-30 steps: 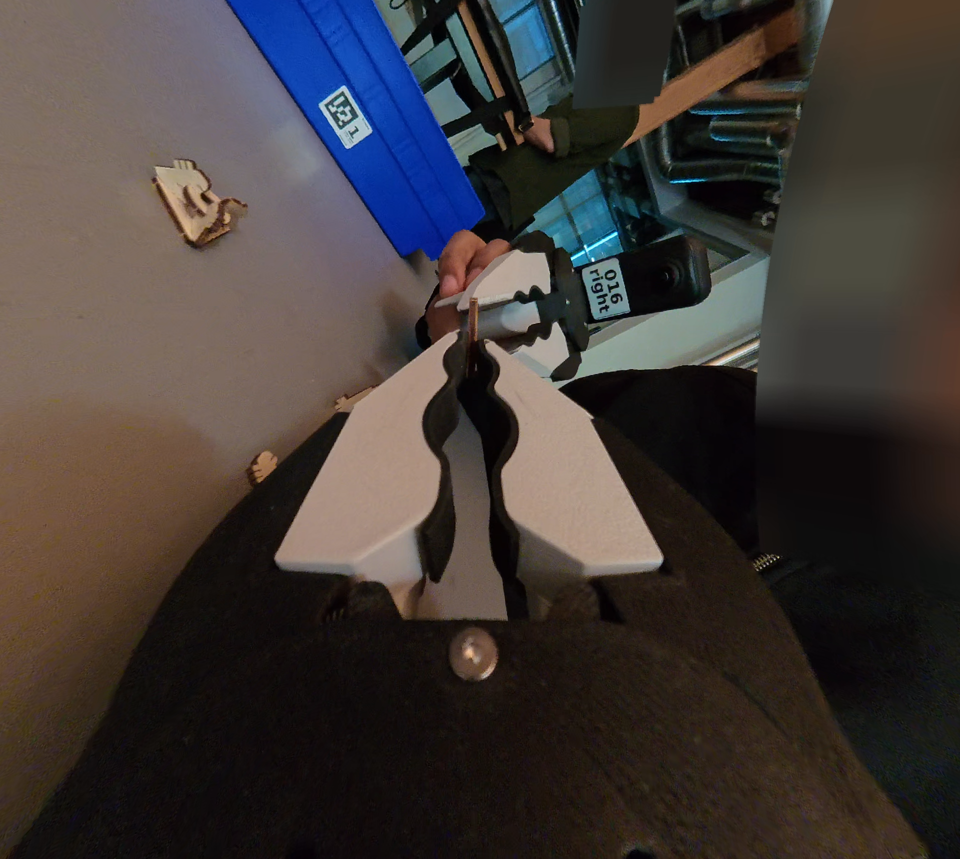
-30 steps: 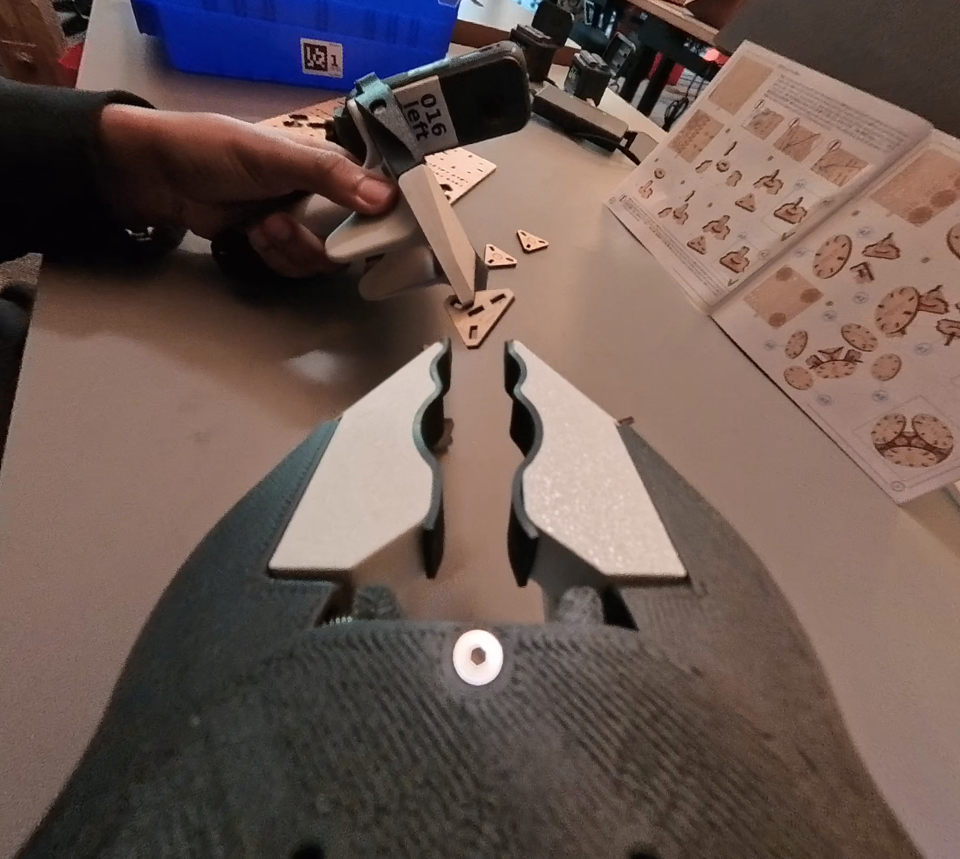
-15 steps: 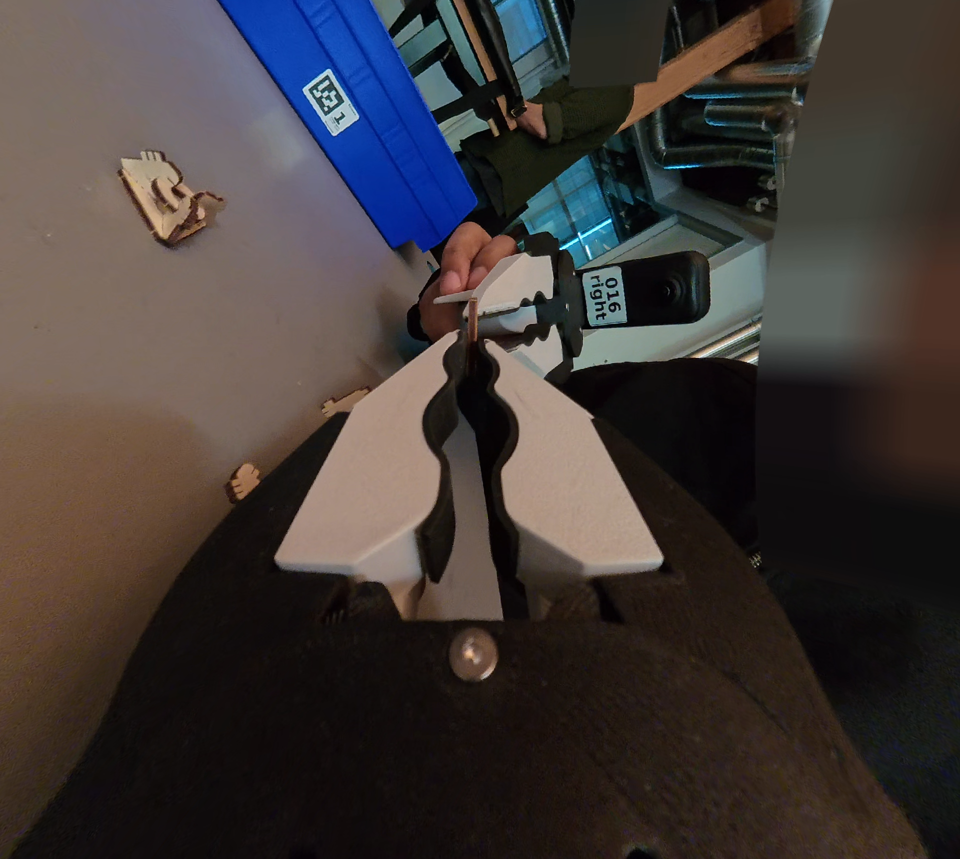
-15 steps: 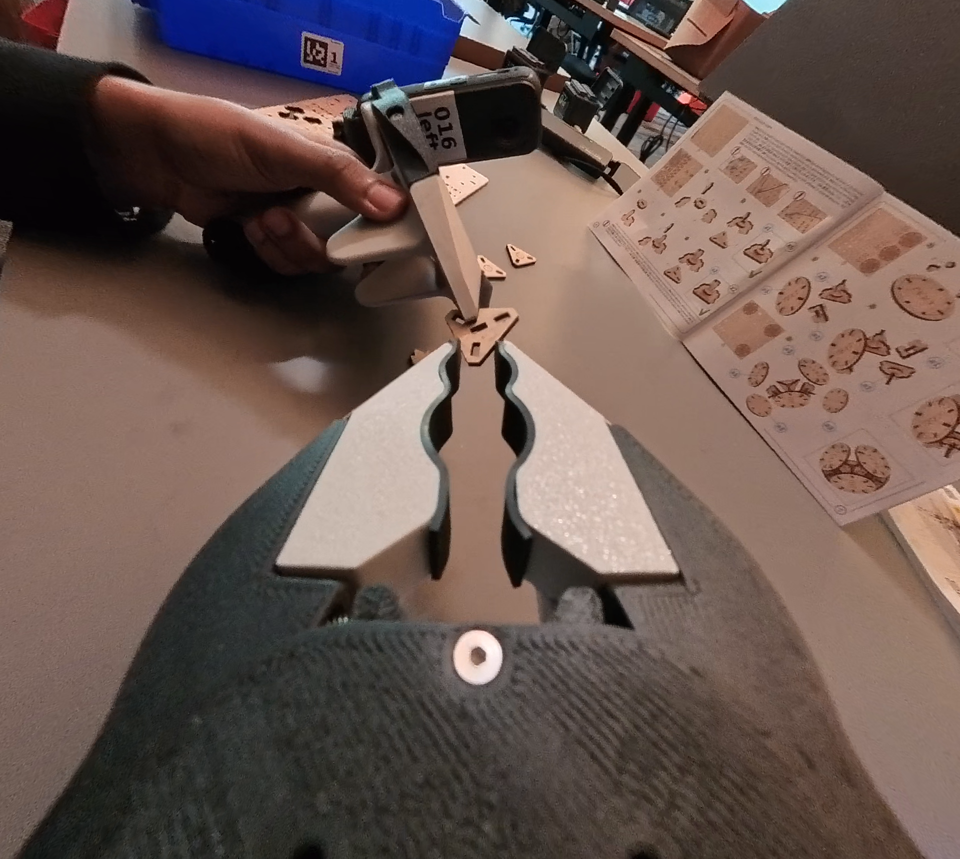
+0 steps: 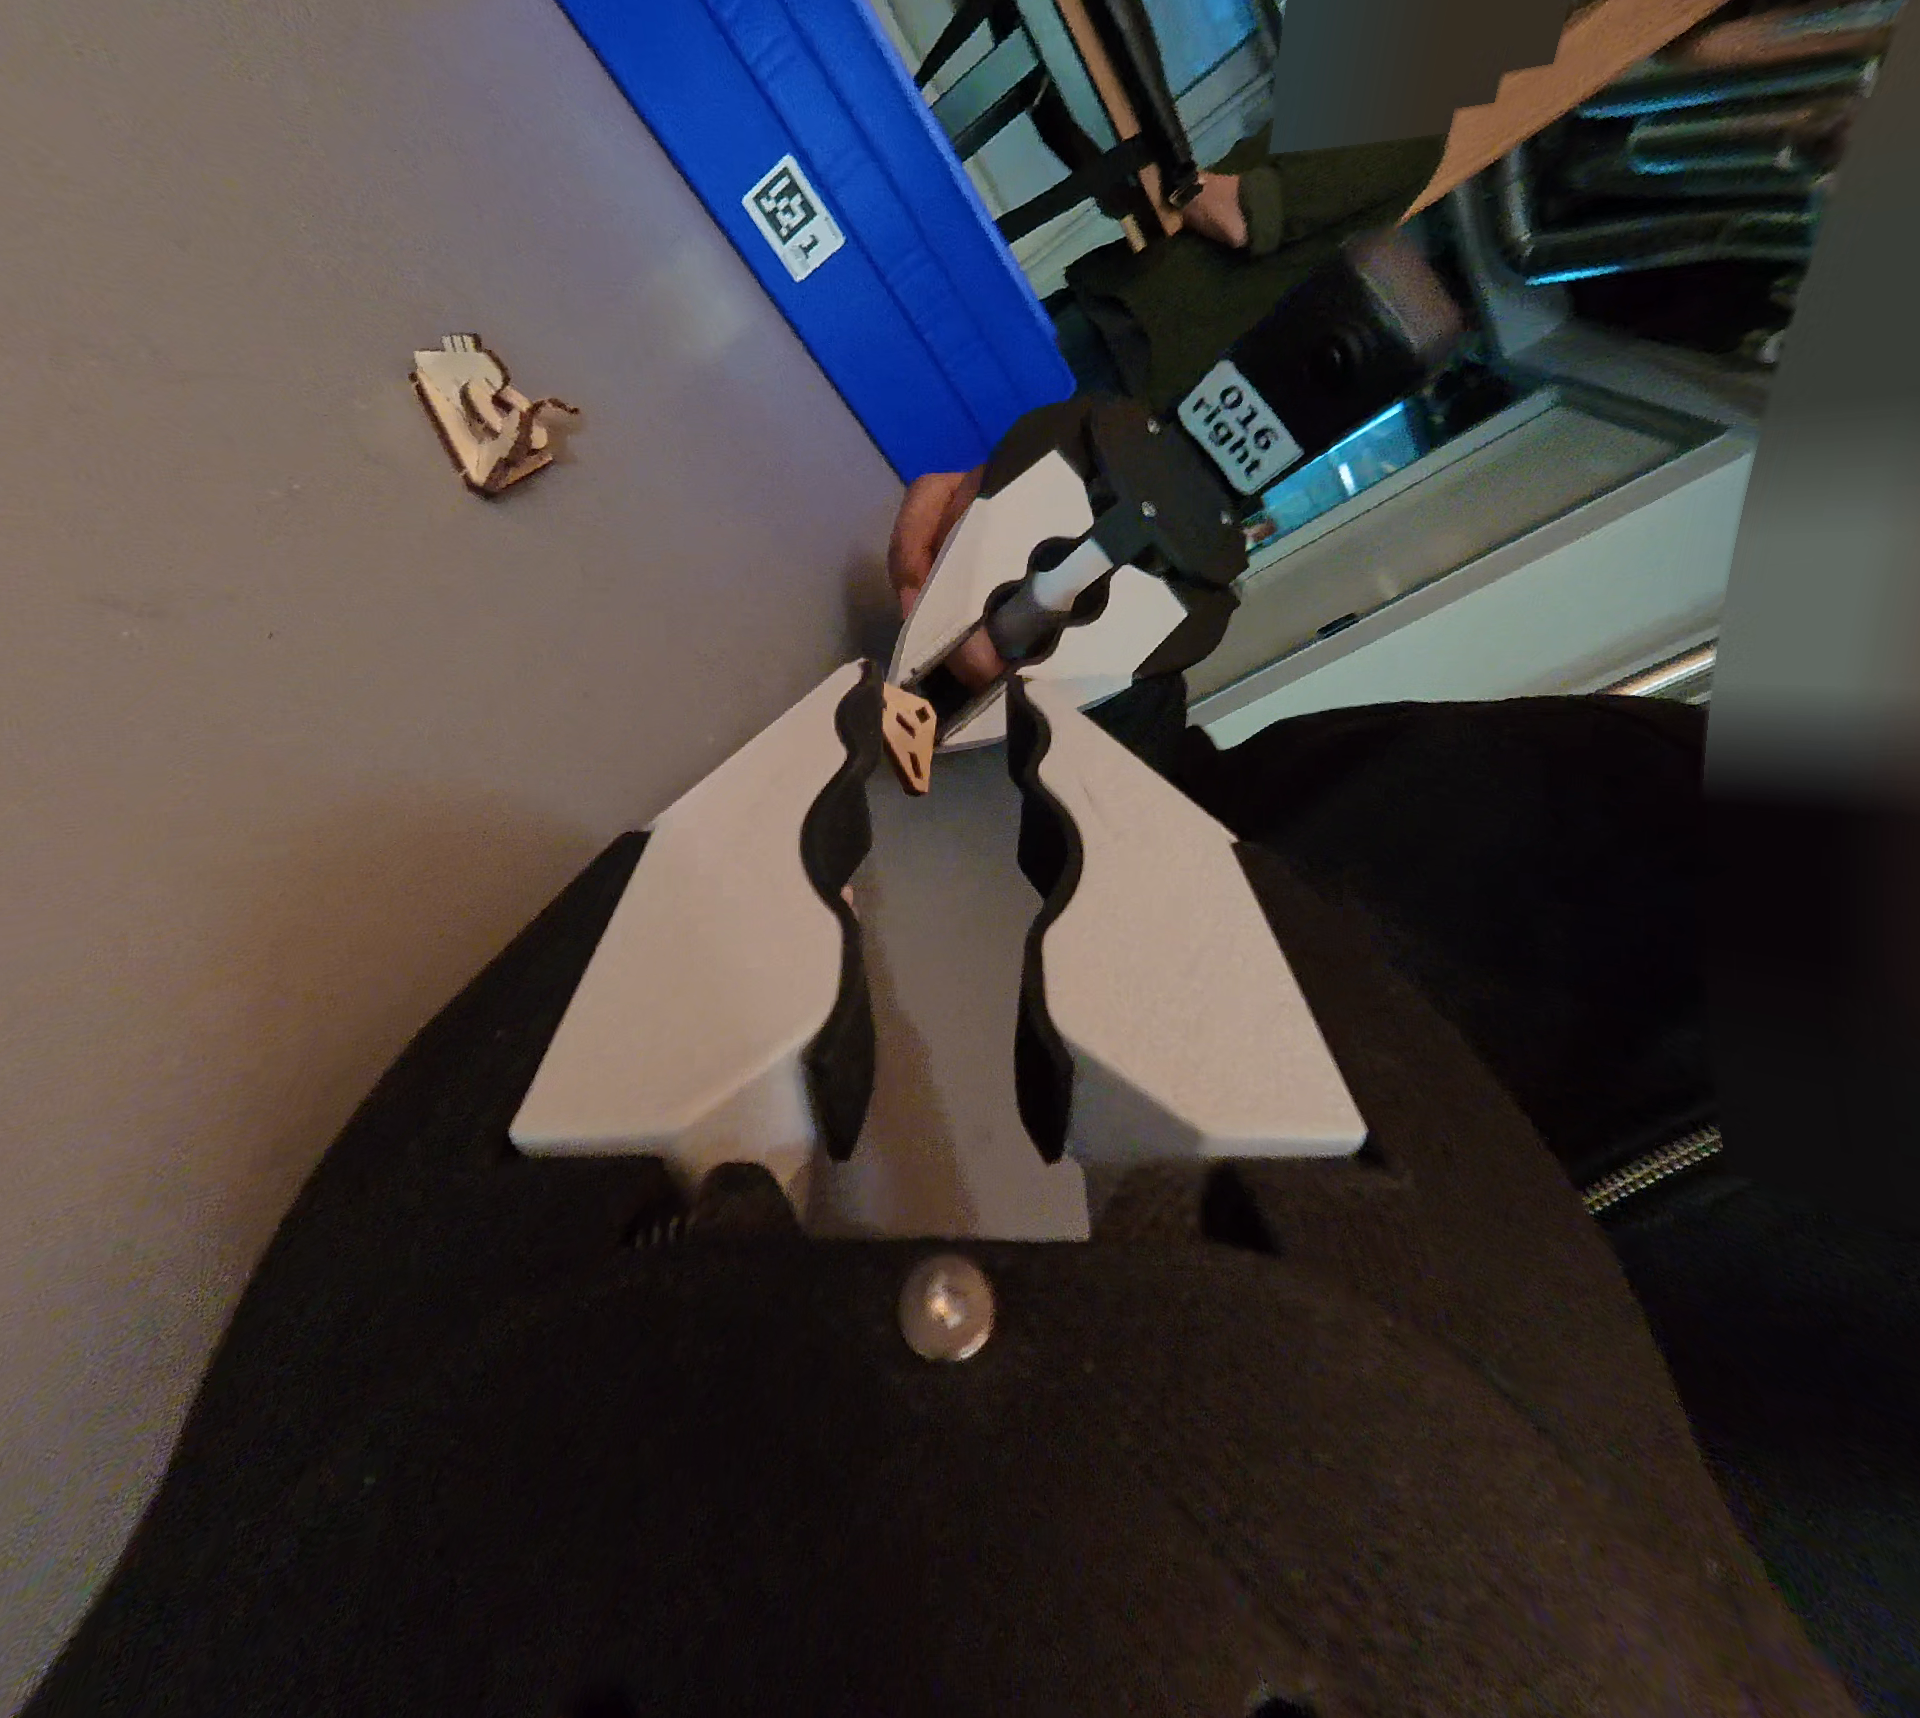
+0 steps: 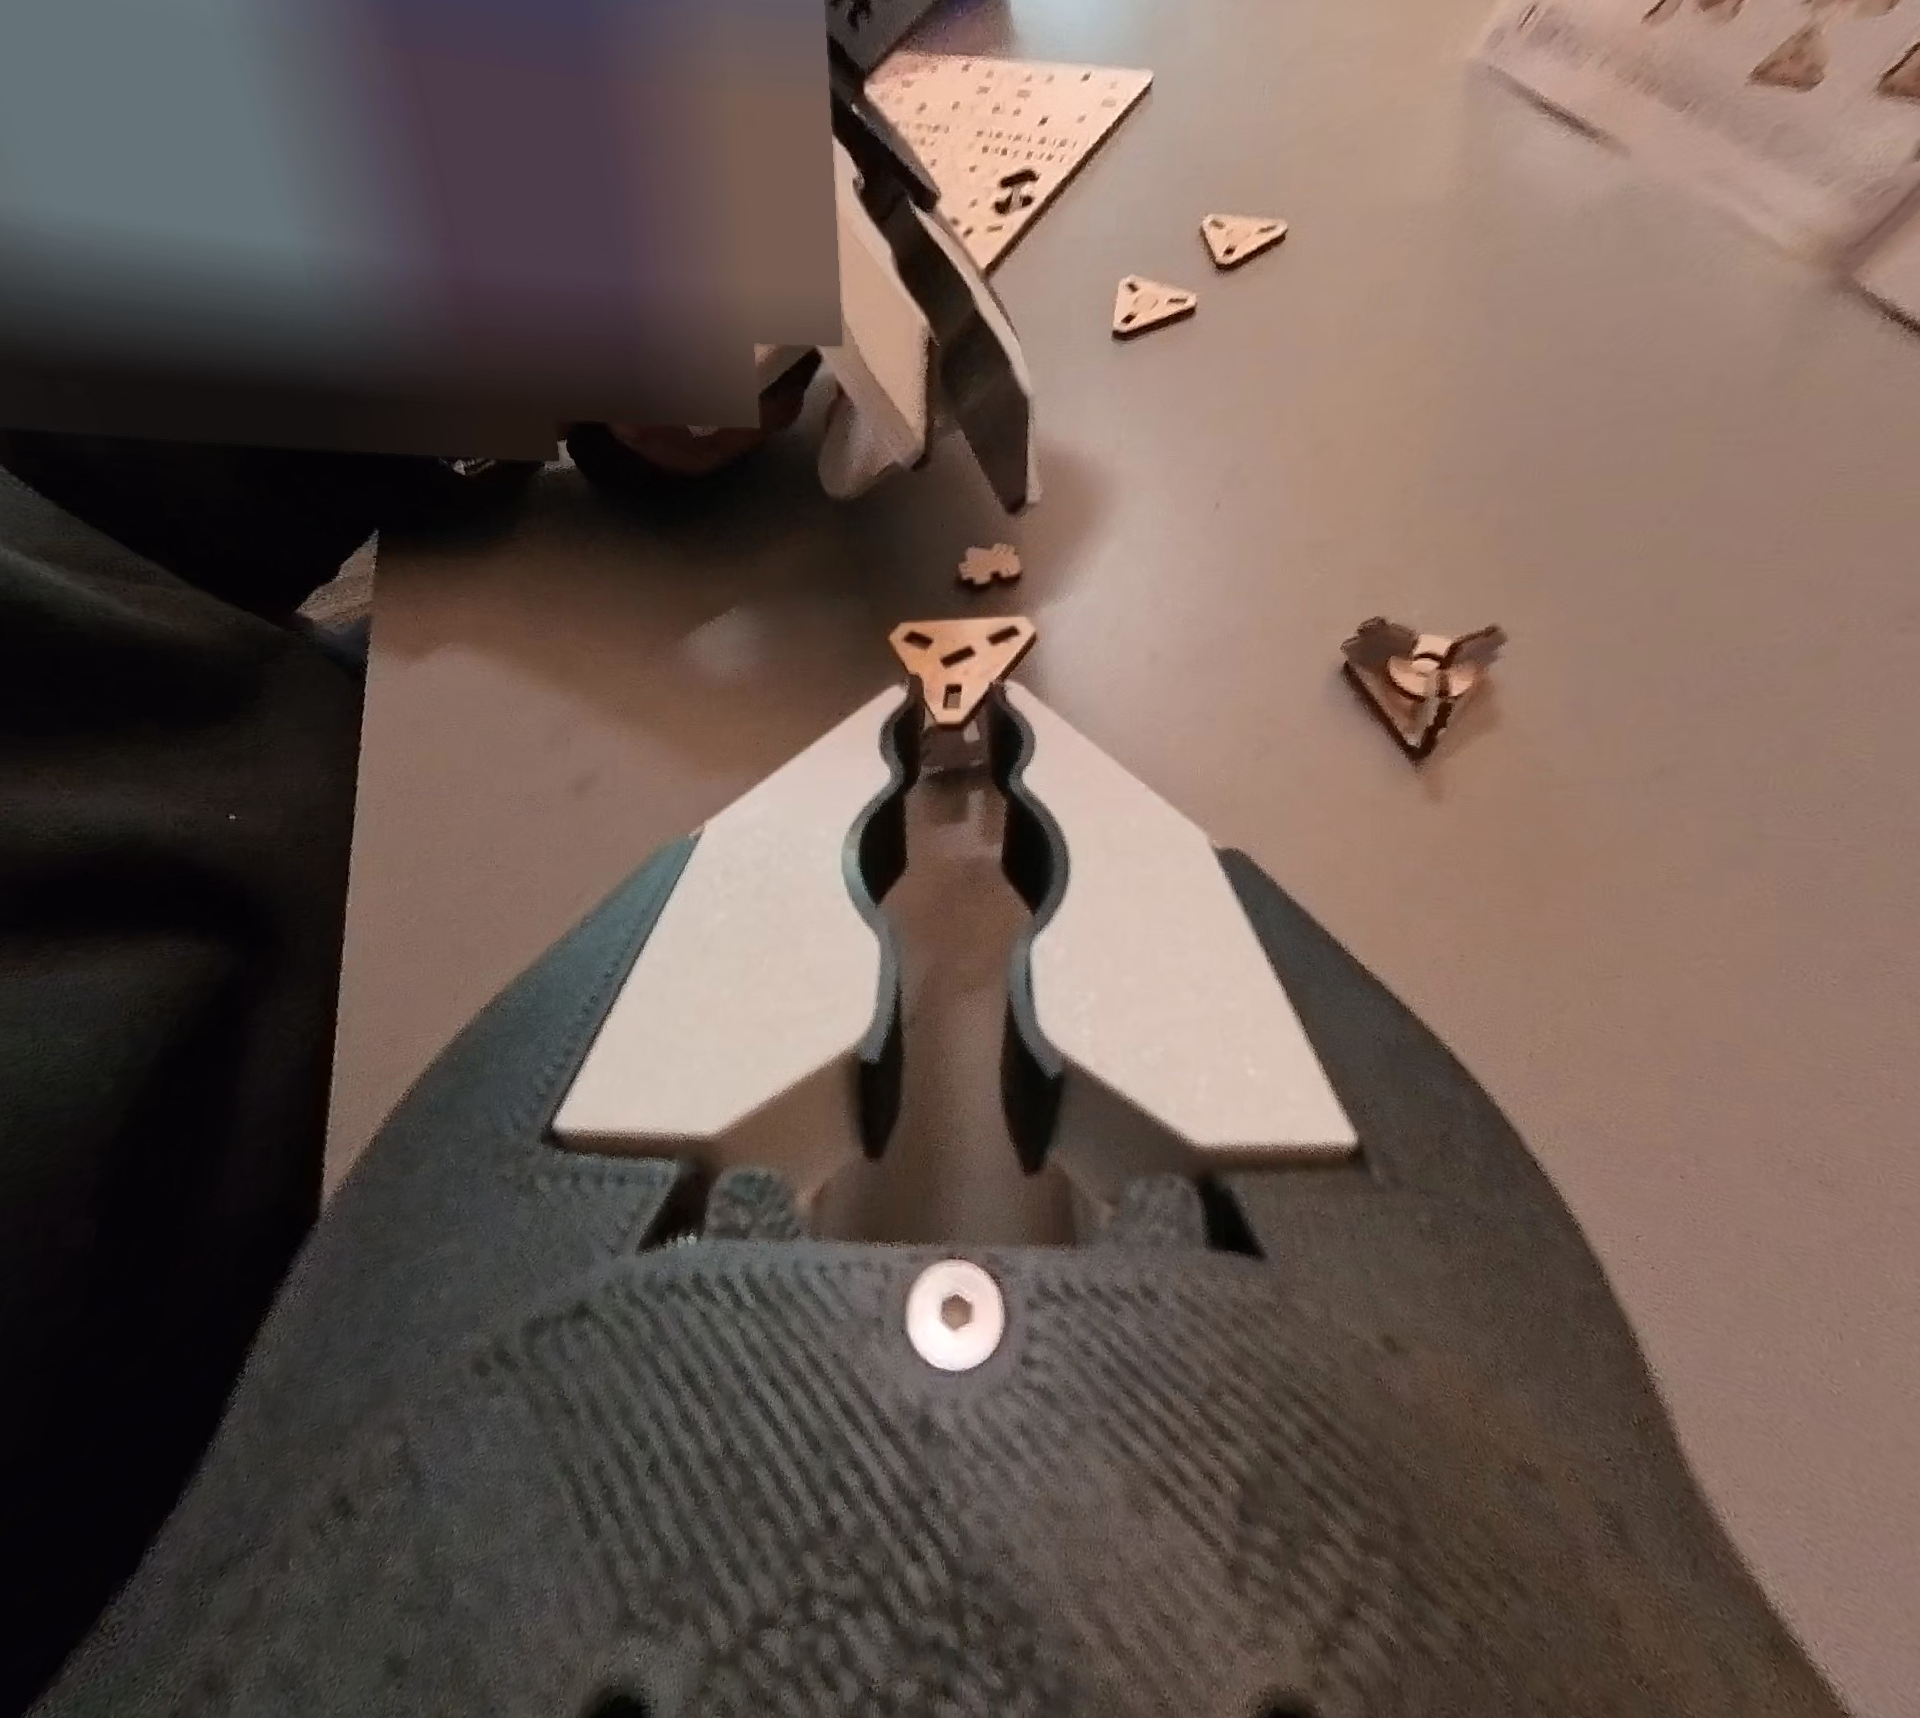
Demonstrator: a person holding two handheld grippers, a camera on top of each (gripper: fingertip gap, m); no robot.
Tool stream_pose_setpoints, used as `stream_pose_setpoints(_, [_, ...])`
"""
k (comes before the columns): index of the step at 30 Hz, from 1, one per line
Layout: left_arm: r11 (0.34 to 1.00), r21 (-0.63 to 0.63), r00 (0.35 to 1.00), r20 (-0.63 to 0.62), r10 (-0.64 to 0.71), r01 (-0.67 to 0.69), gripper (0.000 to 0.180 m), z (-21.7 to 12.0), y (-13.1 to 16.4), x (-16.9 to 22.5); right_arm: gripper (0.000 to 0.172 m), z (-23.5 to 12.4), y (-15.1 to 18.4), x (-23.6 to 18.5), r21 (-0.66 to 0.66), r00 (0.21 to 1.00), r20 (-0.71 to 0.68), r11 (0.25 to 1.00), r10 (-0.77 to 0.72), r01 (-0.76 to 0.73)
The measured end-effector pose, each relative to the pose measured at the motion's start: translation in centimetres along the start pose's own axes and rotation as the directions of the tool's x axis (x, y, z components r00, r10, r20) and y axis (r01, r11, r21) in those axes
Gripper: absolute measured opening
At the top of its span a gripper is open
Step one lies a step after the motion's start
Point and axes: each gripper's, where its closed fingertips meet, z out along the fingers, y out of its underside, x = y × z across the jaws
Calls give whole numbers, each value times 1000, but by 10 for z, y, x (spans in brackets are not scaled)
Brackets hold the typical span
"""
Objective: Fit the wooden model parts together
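Note:
A small flat wooden triangle with slots (image 6: 961,666) is pinched by its lower corner between my right gripper's (image 6: 951,712) fingertips, just above the grey table (image 6: 1351,837). In the left wrist view the same triangle (image 5: 906,738) lies beside my left gripper's (image 5: 935,702) left pad, with a clear gap to the right pad, so the left gripper is open. The right gripper (image 5: 951,707) reaches in there from above, held by a hand. In the right wrist view the left gripper (image 6: 1008,473) stands a little beyond the triangle.
A blue bin (image 5: 790,141) stands at the table's far side. An assembled wooden part (image 6: 1418,681), a small wooden cutout (image 6: 989,565), two small triangles (image 6: 1153,307) and a perforated wooden sheet (image 6: 997,130) lie on the table. An instruction booklet (image 6: 1714,6) lies at the right. My two grippers' fingertips are within a few centimetres of each other. The small wooden cutout (image 6: 989,565) lies around 6 centimetres away from my left fingertips.
My left gripper was shut on the triangle and has opened and drawn back. My right gripper moved in, closed on the triangle and now holds it.

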Motion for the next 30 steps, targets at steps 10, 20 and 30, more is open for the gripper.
stream_pose_setpoints(10, [990,-112,988,124,94,-80,25,3,21,-6,11,5,4,3,-21,995,-49,996,89,-90])
stream_pose_setpoints(20, [968,-187,958,201,205,-168,30,1,31,-12,10,3,7,-1,37,942,-235,971,239,-237])
stream_pose_setpoints(30, [953,-239,947,217,237,-184,17,4,37,-15,10,1,8,-2,56,939,-273,978,211,-203])
